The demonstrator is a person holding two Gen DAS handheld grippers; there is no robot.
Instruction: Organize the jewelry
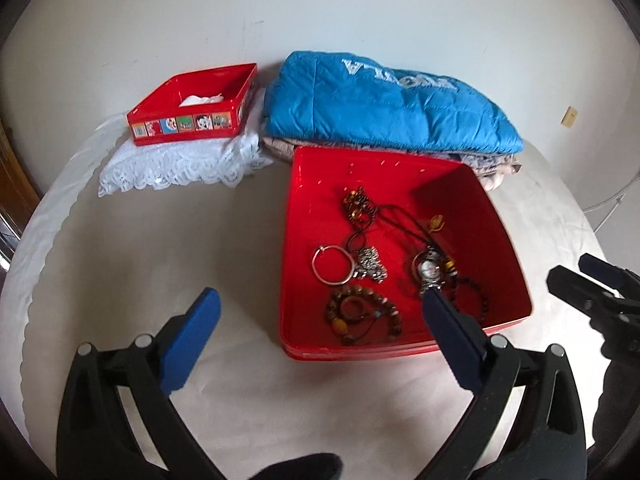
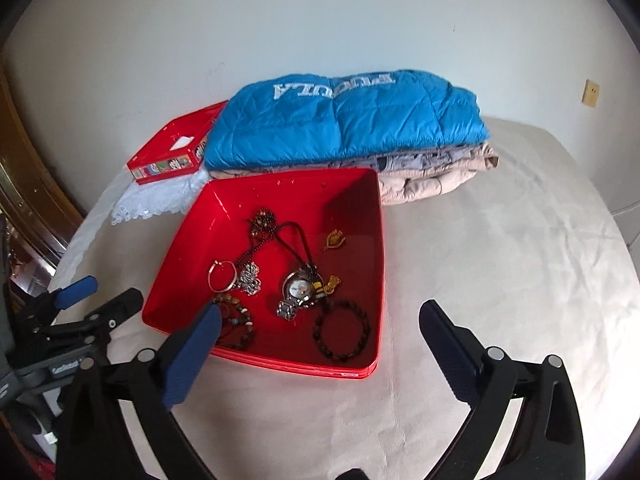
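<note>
— Hovering both tongs wide and holding nothing: left tongs [image 1: 320,300] hanging over the near left edge of the red tray [image 1: 508,248], right tongs [image 2: 320,312] hanging over its near right corner.

— Lying tangled in that tray on the bed [image 2: 500,264]: silver bangle [image 2: 221,276], wristwatch [image 2: 298,290], dark bead bracelet [image 2: 341,332], brown bead bracelet [image 1: 360,312], black cord necklace [image 2: 294,236].

— Probably picking first. Starting with the dark bead bracelet, lying loose and apart from the knot.

— Dropping straight down, pinching across one side of the ring, lifting slowly, watching for cords snagging.

— Likely heading for the small cartoon tin [image 1: 192,108] sitting on the lace cloth [image 1: 176,168], beside the folded blue jacket [image 2: 344,120].
</note>
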